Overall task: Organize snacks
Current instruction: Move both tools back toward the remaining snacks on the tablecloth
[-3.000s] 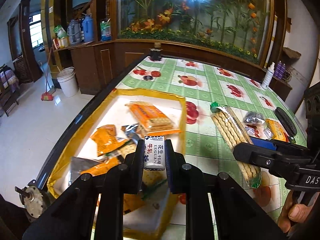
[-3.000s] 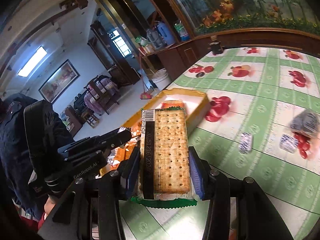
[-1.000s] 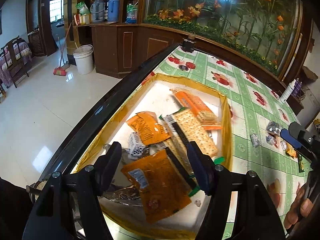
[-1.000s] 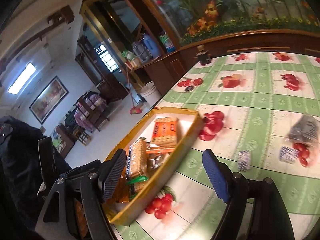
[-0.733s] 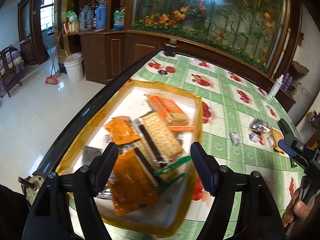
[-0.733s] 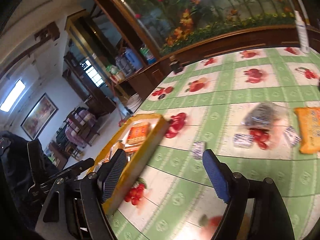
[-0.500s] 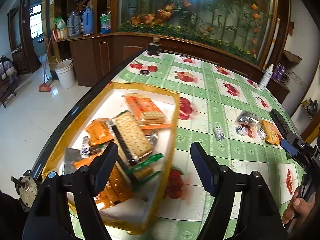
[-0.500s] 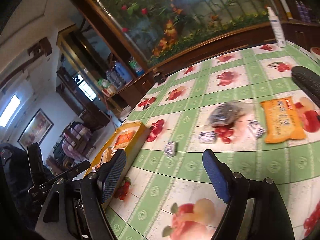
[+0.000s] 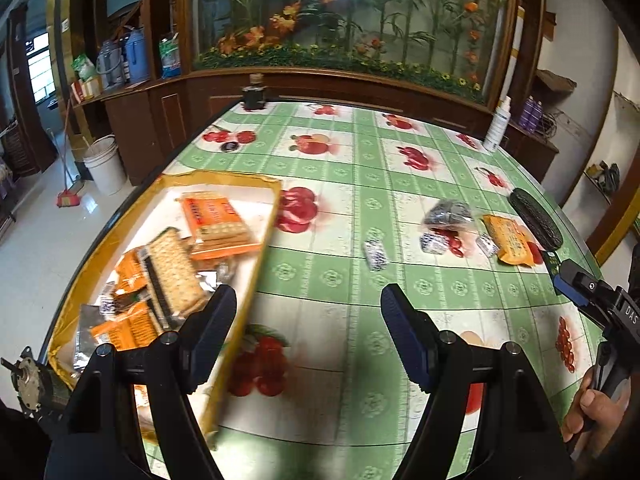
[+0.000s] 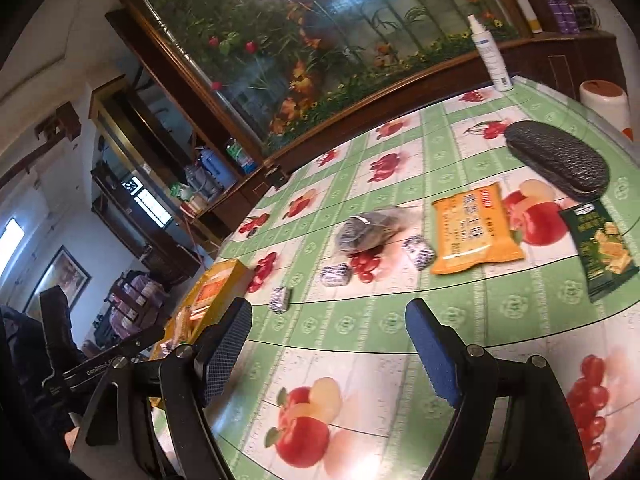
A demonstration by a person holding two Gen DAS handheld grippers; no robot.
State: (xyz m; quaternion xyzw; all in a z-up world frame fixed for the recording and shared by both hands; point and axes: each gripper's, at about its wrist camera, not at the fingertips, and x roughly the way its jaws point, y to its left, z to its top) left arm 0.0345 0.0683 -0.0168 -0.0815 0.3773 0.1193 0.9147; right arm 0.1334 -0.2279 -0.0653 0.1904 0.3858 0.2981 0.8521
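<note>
A yellow tray [image 9: 262,232] at the table's left holds a cracker pack [image 9: 172,272], an orange biscuit pack [image 9: 216,224] and several small packets. Loose on the green fruit-print cloth lie small blue-white candies [image 9: 375,254], a grey clear bag [image 9: 448,213], an orange packet [image 9: 510,240] and a green packet [image 10: 600,248]. My left gripper [image 9: 308,332] is open and empty, over the cloth just right of the tray. My right gripper [image 10: 330,352] is open and empty, short of the candies [image 10: 336,274], the grey bag [image 10: 370,232] and the orange packet [image 10: 472,230]. The tray [image 10: 224,276] shows at the left.
A black glasses case [image 10: 556,158] lies at the far right beside the green packet. A white spray bottle [image 10: 492,56] and a dark jar [image 9: 254,94] stand at the table's far edge. The table's left edge drops to the floor, with a white bucket [image 9: 104,164] below.
Both grippers let go of their snacks into the tray, the left a candy bar, the right the cracker pack. Both then swung right, away from the tray toward the loose snacks.
</note>
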